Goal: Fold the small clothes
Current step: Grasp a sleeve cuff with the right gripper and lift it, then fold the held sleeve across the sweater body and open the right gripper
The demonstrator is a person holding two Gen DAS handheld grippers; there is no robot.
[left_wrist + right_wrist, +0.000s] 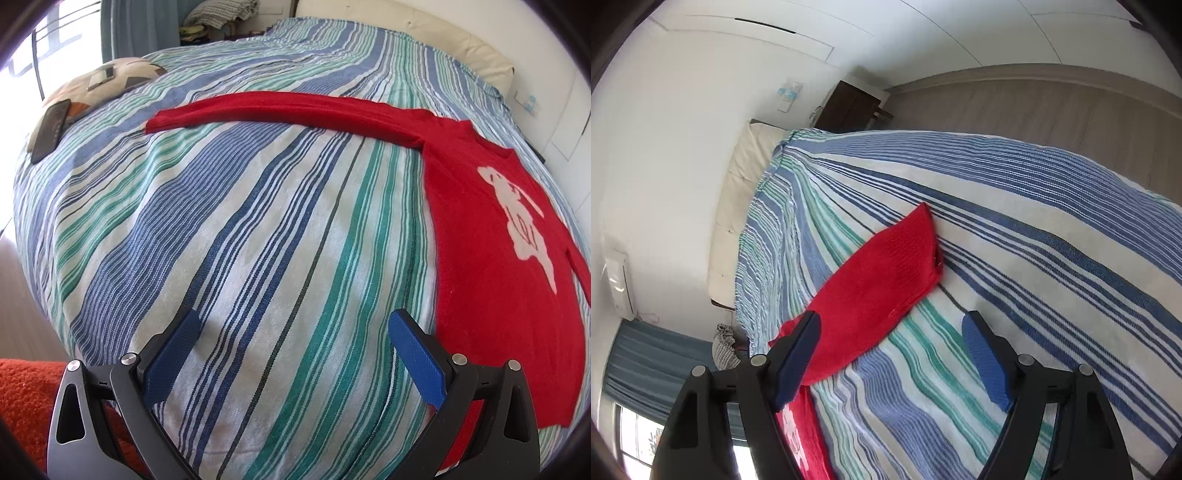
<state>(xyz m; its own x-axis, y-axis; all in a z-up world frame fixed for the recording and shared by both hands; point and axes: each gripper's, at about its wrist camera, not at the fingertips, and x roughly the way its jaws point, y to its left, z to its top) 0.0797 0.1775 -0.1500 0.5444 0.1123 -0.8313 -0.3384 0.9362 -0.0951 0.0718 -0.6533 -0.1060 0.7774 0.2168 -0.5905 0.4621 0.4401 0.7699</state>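
A red sweater (491,236) with a pale animal figure lies flat on the striped bedspread (240,229), at the right of the left wrist view. One long sleeve (280,110) stretches out to the left across the bed. My left gripper (293,325) is open above the bare bedspread, just left of the sweater's hem. In the right wrist view the other sleeve (879,288) lies spread on the bedspread (1015,258). My right gripper (892,328) is open above it, its left finger over the sleeve, nothing between the pads.
A patterned cushion (107,83) and a dark phone (50,129) lie at the bed's far left. A cream headboard (476,55) runs along the far side. An orange fleece (22,391) sits at the near left. A dark nightstand (849,105) stands beyond the bed corner.
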